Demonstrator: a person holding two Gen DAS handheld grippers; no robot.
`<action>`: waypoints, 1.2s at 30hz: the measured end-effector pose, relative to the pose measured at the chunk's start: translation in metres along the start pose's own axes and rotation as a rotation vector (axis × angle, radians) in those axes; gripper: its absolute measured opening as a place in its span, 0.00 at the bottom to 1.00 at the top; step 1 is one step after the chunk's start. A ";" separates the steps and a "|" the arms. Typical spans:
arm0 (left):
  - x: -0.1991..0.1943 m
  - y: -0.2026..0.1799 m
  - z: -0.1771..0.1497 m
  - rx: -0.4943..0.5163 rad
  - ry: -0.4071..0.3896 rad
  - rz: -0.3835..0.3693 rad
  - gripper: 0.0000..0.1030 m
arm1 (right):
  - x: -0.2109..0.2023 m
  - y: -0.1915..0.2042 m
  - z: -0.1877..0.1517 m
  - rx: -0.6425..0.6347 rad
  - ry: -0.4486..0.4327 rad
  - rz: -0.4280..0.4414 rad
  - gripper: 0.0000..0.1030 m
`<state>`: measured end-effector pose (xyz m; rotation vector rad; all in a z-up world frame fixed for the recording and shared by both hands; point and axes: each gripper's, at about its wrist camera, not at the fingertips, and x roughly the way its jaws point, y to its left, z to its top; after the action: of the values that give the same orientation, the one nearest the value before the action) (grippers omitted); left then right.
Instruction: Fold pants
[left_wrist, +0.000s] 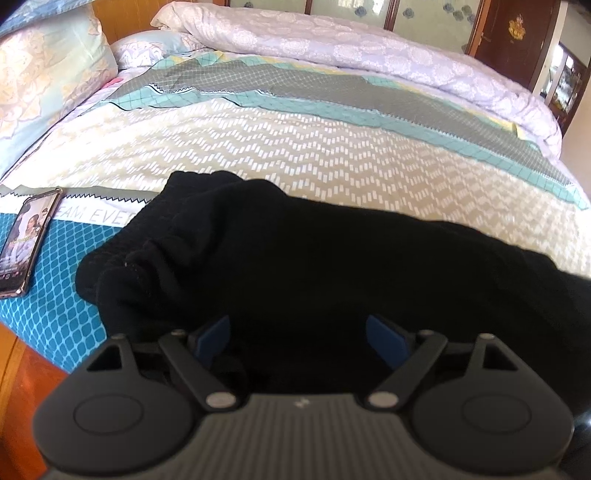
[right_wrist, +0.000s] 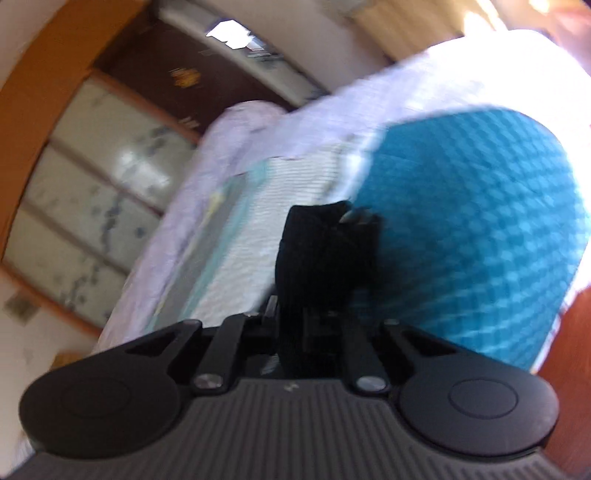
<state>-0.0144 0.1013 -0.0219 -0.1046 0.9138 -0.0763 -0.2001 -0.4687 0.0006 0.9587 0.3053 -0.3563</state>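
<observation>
Black pants (left_wrist: 280, 258) lie across the near part of the bed in the left wrist view, the bunched waistband end at the left. My left gripper (left_wrist: 297, 332) is open, its blue pads (left_wrist: 212, 332) spread wide just above the near edge of the pants. In the blurred, tilted right wrist view my right gripper (right_wrist: 325, 236) is shut on a bunched end of the black pants (right_wrist: 314, 258) and holds it above the bed.
A phone (left_wrist: 27, 243) lies on the blue sheet at the left. The patterned bedcover (left_wrist: 295, 155) stretches beyond the pants. A rolled lilac duvet (left_wrist: 351, 55) and pillows (left_wrist: 48, 70) lie at the far side. A wooden bed edge (left_wrist: 22, 369) is at the lower left.
</observation>
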 end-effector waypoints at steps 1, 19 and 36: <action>-0.001 0.001 0.000 -0.006 -0.003 -0.006 0.81 | -0.001 0.022 -0.004 -0.104 0.020 0.027 0.13; -0.003 0.019 -0.003 -0.051 -0.005 -0.047 0.81 | 0.010 0.155 -0.177 -1.149 0.395 0.127 0.53; -0.010 0.023 -0.011 -0.060 -0.014 -0.056 0.81 | 0.072 0.160 -0.180 -0.789 0.445 0.013 0.45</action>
<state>-0.0284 0.1246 -0.0233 -0.1863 0.8997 -0.0995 -0.0846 -0.2458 -0.0082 0.2474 0.7765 0.0130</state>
